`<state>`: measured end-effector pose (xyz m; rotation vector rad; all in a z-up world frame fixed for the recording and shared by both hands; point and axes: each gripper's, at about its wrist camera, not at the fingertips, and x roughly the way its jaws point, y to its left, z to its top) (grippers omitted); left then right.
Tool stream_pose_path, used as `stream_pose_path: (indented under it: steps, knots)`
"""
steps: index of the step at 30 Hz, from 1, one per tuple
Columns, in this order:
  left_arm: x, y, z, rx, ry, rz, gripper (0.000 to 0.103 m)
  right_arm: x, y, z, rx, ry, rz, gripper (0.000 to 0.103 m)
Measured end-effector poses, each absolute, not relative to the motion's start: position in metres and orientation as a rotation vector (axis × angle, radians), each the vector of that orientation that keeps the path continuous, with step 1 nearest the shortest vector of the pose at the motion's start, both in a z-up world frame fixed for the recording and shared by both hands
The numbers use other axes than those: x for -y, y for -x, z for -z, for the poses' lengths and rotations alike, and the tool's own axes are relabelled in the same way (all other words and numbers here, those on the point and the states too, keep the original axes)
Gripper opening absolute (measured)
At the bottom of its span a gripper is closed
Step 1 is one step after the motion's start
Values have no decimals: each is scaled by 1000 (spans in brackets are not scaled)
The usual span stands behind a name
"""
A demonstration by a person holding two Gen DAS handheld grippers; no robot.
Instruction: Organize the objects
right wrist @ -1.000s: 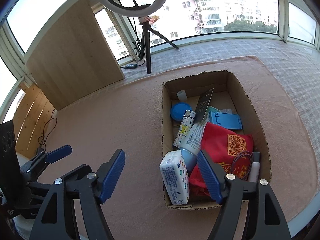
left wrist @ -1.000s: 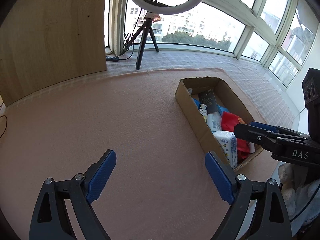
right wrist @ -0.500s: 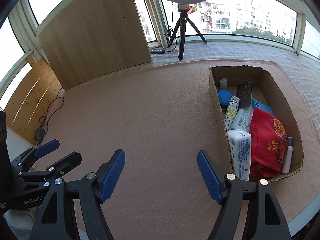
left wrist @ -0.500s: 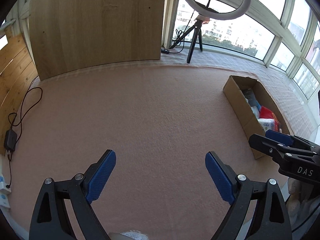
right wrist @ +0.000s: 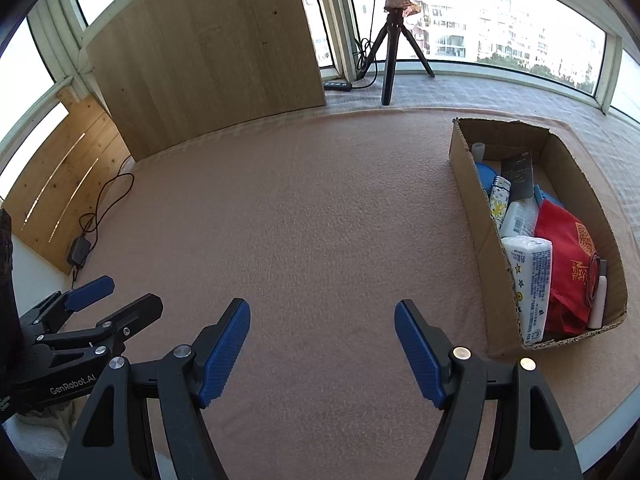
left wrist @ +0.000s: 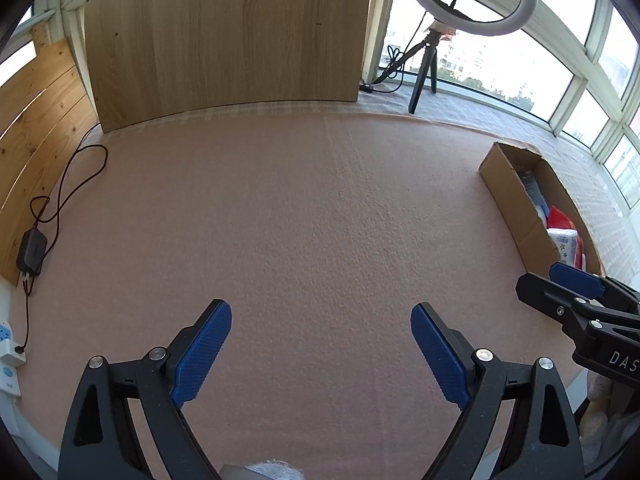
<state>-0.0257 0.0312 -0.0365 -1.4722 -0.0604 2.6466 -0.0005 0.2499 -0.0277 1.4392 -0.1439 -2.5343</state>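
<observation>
A cardboard box stands at the right of the pink mat; it also shows in the left wrist view. It holds a white tissue pack, a red bag, a blue lid, a black card and several other items. My left gripper is open and empty over the mat's near part. My right gripper is open and empty, left of the box. Each gripper appears at the edge of the other's view.
The pink mat covers the table. A wooden board stands at the back. A ring light on a tripod stands at the back right. A black adapter with cable lies at the left edge.
Both grippers have pulled back and to the left, away from the box. The box now sits farther right and smaller in both views. Both stay open and empty.
</observation>
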Motion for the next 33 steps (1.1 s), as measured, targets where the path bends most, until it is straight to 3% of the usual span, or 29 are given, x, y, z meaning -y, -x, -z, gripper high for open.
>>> stream_pose_path:
  steps: [33]
  knots:
    - [-21, 26, 42, 95, 1507, -2676, 93, -245, 0, 35, 128, -1466, 2516, 71]
